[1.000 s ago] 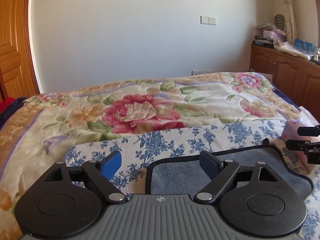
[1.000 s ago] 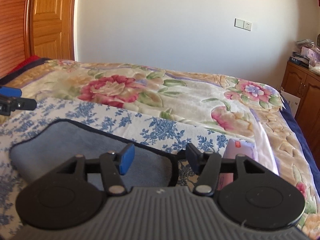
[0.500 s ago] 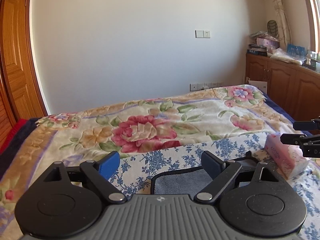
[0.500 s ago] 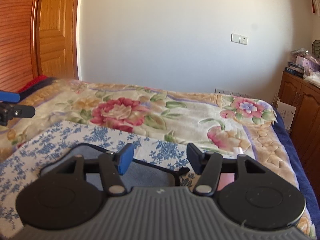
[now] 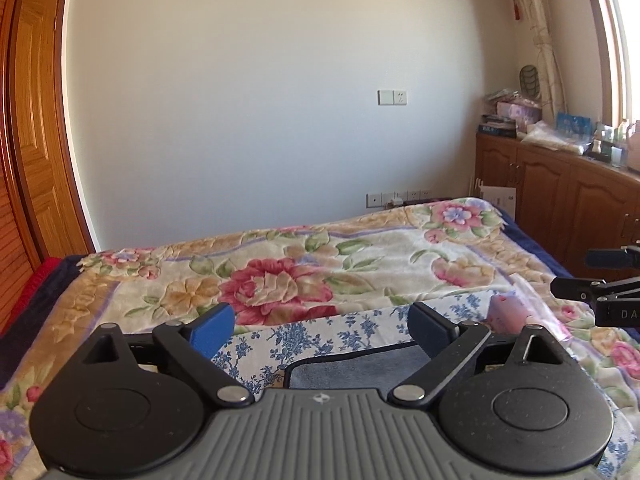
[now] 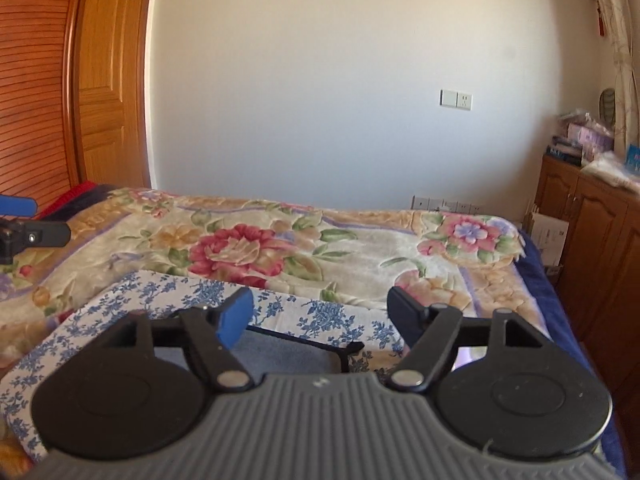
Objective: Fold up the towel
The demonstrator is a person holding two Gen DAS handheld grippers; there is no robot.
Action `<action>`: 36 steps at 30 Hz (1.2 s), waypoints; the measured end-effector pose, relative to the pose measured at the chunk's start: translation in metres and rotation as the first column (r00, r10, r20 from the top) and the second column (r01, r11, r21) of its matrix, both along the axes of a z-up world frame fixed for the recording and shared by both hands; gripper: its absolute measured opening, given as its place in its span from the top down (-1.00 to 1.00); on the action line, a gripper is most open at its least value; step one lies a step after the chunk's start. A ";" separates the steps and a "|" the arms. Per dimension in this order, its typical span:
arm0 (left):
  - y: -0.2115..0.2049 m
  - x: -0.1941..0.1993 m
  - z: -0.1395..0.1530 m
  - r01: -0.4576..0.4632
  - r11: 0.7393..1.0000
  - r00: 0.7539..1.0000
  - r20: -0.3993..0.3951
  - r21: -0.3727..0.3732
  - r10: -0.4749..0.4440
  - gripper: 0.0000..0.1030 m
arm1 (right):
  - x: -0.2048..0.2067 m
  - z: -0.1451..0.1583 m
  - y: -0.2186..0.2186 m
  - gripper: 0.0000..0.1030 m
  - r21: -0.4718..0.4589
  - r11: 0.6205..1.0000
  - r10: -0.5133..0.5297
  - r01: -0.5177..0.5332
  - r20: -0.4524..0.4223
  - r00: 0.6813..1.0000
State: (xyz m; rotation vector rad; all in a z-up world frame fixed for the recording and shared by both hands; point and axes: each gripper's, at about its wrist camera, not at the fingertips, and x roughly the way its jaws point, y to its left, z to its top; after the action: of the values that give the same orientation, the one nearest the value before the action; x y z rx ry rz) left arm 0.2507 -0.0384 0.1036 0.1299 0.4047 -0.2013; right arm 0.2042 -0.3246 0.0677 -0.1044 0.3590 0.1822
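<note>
Towel (image 5: 360, 368): grey-blue, dark-edged, lying flat on a blue-and-white floral cloth (image 5: 304, 336) spread over the bed (image 5: 360, 248). Only its far part shows in either view; the rest is hidden behind the gripper bodies. In the right wrist view the towel (image 6: 280, 352) shows its far right corner, with a small dark tab sticking out past the edge.

Left gripper (image 5: 318, 328): jaws spread wide, nothing between them, held above the towel's far edge and not touching it. Its fingertips also enter the right wrist view at the left border (image 6: 24, 220), well left of the towel.

Right gripper (image 6: 320, 312): jaws likewise spread wide and empty, above the towel's right corner, clear of the fabric. Its fingertips appear at the right border of the left wrist view (image 5: 600, 276).

Pink packet (image 5: 510, 312): lies on the bed just right of the towel, beyond its far right corner.

Floral blanket (image 6: 280, 240) covers the bed beyond the towel. Wooden cabinet (image 5: 560, 208) stands right of the bed; wooden door (image 6: 108, 80) lies to its left.
</note>
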 end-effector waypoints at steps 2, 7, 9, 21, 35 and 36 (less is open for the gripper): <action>-0.002 -0.010 0.006 0.003 1.000 1.000 0.014 -0.005 -0.003 -0.98 | -0.009 0.008 -0.002 -0.72 0.008 1.000 0.000 0.000 0.013 1.000; -0.007 -0.036 0.020 0.022 1.000 0.999 0.034 -0.011 -0.022 -1.00 | -0.028 0.025 -0.004 -0.72 0.010 1.000 -0.003 0.002 0.036 0.999; -0.009 -0.047 0.026 0.028 0.999 0.999 0.043 -0.017 -0.027 -1.00 | -0.037 0.031 -0.004 -0.76 0.012 1.000 -0.006 0.005 0.046 0.999; -0.007 -0.096 0.040 0.008 1.000 0.998 0.068 0.001 -0.008 -1.00 | -0.081 0.032 -0.002 -1.00 0.044 0.999 0.012 -0.014 0.052 0.999; 0.005 -0.137 0.022 -0.022 1.000 0.998 0.056 0.012 0.021 -1.00 | -0.118 0.016 0.001 -1.00 0.054 0.998 0.012 -0.014 0.038 0.999; 0.006 -0.139 0.019 -0.023 1.000 0.998 0.050 0.008 0.022 -1.00 | -0.120 0.015 0.001 -1.00 0.054 0.998 0.011 -0.013 0.037 0.999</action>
State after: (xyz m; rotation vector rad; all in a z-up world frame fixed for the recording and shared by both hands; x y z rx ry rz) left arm 0.1115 -0.0324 0.1228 0.1386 0.3569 -0.1738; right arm 0.0839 -0.3234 0.0823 -0.0559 0.3167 0.2019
